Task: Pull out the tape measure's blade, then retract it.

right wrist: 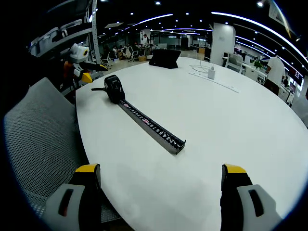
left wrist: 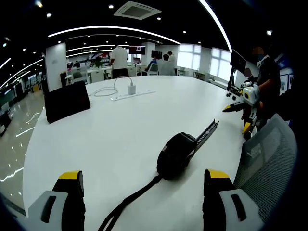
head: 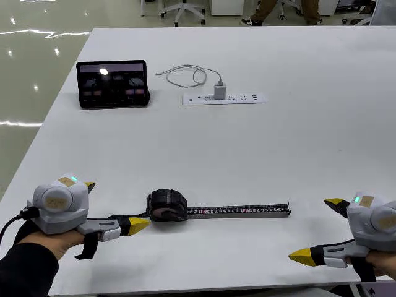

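The case (head: pixel 166 205) lies just ahead of the left gripper (head: pixel 116 205), its blade (head: pixel 241 211) running lengthwise toward the right gripper (head: pixel 318 229). Both grippers are spread and empty; the left is nearer.

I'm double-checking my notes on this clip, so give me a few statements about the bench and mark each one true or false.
The tape measure's blade lies extended on the table. True.
The right gripper is clamped on the blade's tip. False: it is open, clear of the blade.
The left gripper is open, near the tape measure's case. True.
In the head view, the tablet sits right of the power strip. False: it sits left.
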A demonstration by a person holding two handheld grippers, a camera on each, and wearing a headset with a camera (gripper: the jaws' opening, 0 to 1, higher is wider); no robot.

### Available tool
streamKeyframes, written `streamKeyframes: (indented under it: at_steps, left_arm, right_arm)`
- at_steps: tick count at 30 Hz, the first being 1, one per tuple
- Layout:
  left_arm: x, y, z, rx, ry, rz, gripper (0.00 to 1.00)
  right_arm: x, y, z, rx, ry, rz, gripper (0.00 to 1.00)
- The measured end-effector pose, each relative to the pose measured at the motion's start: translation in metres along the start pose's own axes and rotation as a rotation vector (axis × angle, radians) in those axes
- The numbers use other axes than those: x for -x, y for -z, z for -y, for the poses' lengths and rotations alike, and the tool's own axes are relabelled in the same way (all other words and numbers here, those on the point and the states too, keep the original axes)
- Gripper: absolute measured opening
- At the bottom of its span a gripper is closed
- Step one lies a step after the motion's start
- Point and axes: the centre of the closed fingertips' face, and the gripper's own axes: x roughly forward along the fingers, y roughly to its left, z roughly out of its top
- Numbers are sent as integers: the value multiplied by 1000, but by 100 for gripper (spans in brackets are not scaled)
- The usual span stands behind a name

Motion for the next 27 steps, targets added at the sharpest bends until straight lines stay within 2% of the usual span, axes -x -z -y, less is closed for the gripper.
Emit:
streamKeyframes:
  at_steps: [2,4,8,10,13,15,18,20,27]
  left_arm:
    - [5,2,-2,4,-18,10,100]
    - [10,3,-1,17,-21,21,100]
    - [23,15,6,12,-13,0,100]
    - [31,19,8,32,-14,-2,100]
    - [41,25,13,26,-22,-12,100]
    - [47,26,17,24,-27,-5,100]
    - [51,27,15,40,-30,8,100]
    - [53,26,14,28,-36,12,100]
    - [53,22,18,20,-28,24,100]
  right_arm:
    - [5,0,-1,-6,2,13,100]
    - [9,1,-3,21,10,12,100]
    - [22,0,-3,15,27,38,100]
    - [26,3,-3,19,41,26,100]
    - [34,6,-5,17,44,31,100]
    - [39,7,-5,-5,51,39,100]
    - [48,9,-6,-11,62,48,100]
    - [54,9,-7,-19,67,53,100]
    - [65,14,-8,-40,84,69,100]
